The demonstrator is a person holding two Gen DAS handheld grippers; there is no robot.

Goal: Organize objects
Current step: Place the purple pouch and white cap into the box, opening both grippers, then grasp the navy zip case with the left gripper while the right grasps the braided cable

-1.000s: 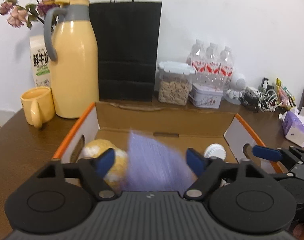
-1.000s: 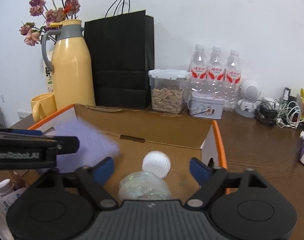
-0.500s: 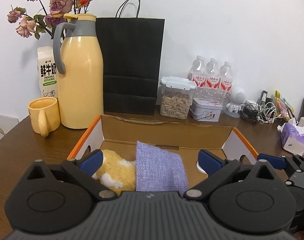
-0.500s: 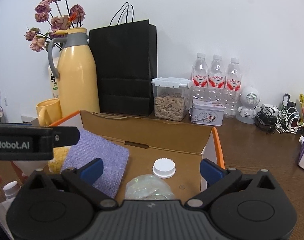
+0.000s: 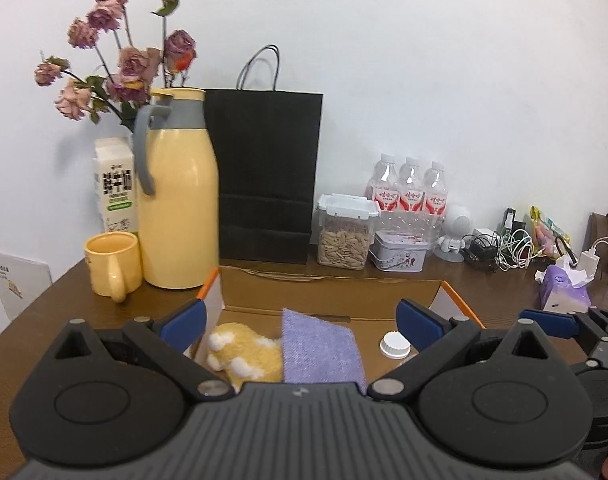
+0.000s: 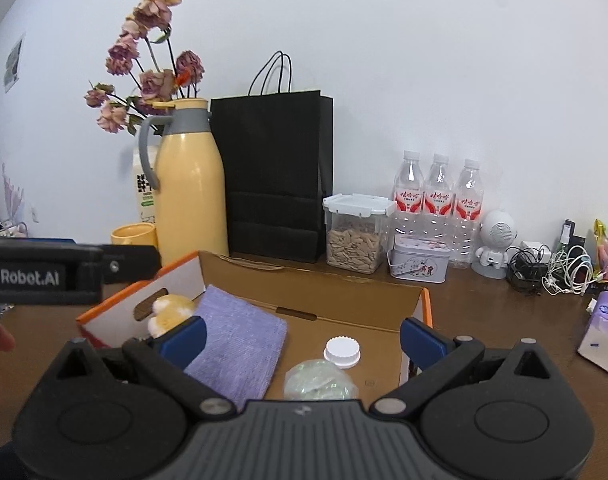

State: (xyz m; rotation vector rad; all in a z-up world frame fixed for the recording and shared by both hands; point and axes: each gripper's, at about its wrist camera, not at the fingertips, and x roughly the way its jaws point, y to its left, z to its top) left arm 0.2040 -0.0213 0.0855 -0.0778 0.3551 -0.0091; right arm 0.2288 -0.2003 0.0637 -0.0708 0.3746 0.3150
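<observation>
An open cardboard box [image 5: 331, 292] [image 6: 315, 292] with orange-edged flaps stands on the brown table. In it lie a yellow plush toy [image 5: 244, 354] [image 6: 168, 310], a purple cloth [image 5: 319, 350] [image 6: 240, 344] and a clear bottle with a white cap [image 5: 393, 346] [image 6: 341, 352]. My left gripper [image 5: 302, 322] is open and empty, above the box's near side. My right gripper [image 6: 302, 338] is open and empty, above the bottle and cloth. The left gripper's side shows at the left of the right wrist view [image 6: 64, 268].
Behind the box stand a yellow thermos [image 5: 176, 200], a yellow mug [image 5: 112, 264], a milk carton [image 5: 116, 184], a black paper bag [image 5: 268, 176], a seed jar [image 5: 345, 232], a tin [image 5: 399, 250] and water bottles [image 5: 409, 188]. Cables [image 5: 499, 248] and a tissue pack [image 5: 563, 292] lie at the right.
The purple cloth dropped from my left gripper and now lies flat in the box. Both grippers have opened wider and risen, pulling back from the box.
</observation>
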